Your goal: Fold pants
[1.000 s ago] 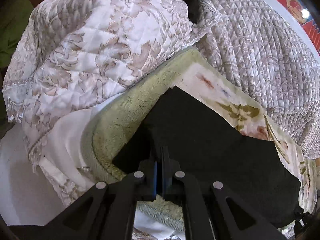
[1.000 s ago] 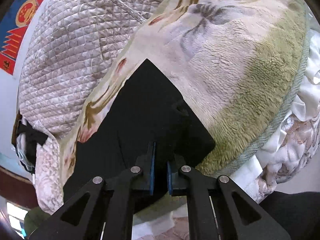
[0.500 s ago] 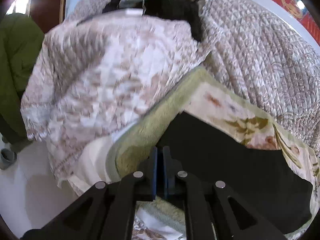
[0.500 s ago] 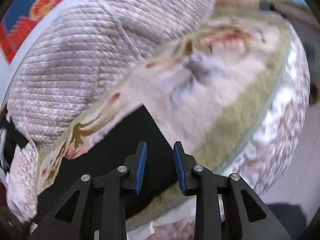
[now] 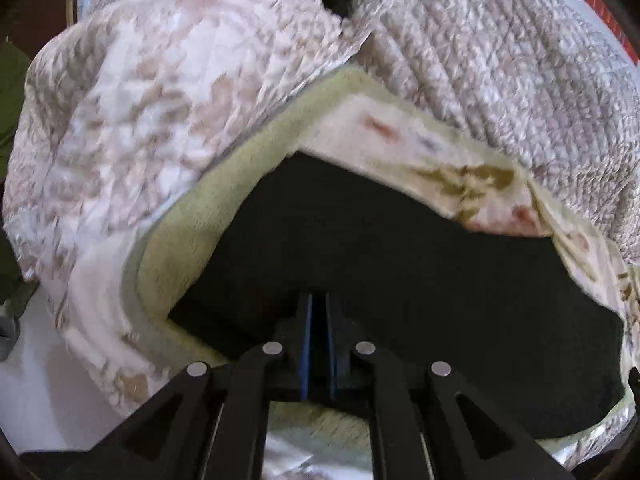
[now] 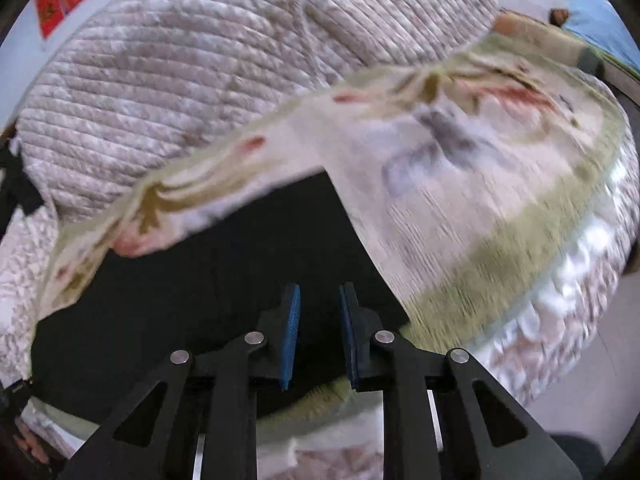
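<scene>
- One pair of black soft fabric pants [image 5: 400, 280] lies flat in the lower centre of the left wrist view, already folded into a compact dark slab on a green-bordered floral plush blanket [image 5: 192, 248].
- I judge the cloth light, limp and a little slippery on the plush; it should sag unless I take it by a folded edge or corner, so I would pinch the near corners.
- My left gripper [image 5: 316, 312] shows its blue pads nearly together, only a narrow slit between them, right at the near hem; whether cloth is pinched there I cannot tell.
- My right gripper [image 6: 318, 316] stands with a clear gap between its pads, holding nothing, above the near right corner of the pants [image 6: 224, 280].
- Beyond, at upper left, I count one white-and-beige floral quilted cover [image 5: 160, 100].
- At upper right, one grey-beige ribbed quilt [image 5: 500, 60].
- Both views are motion-blurred.
</scene>
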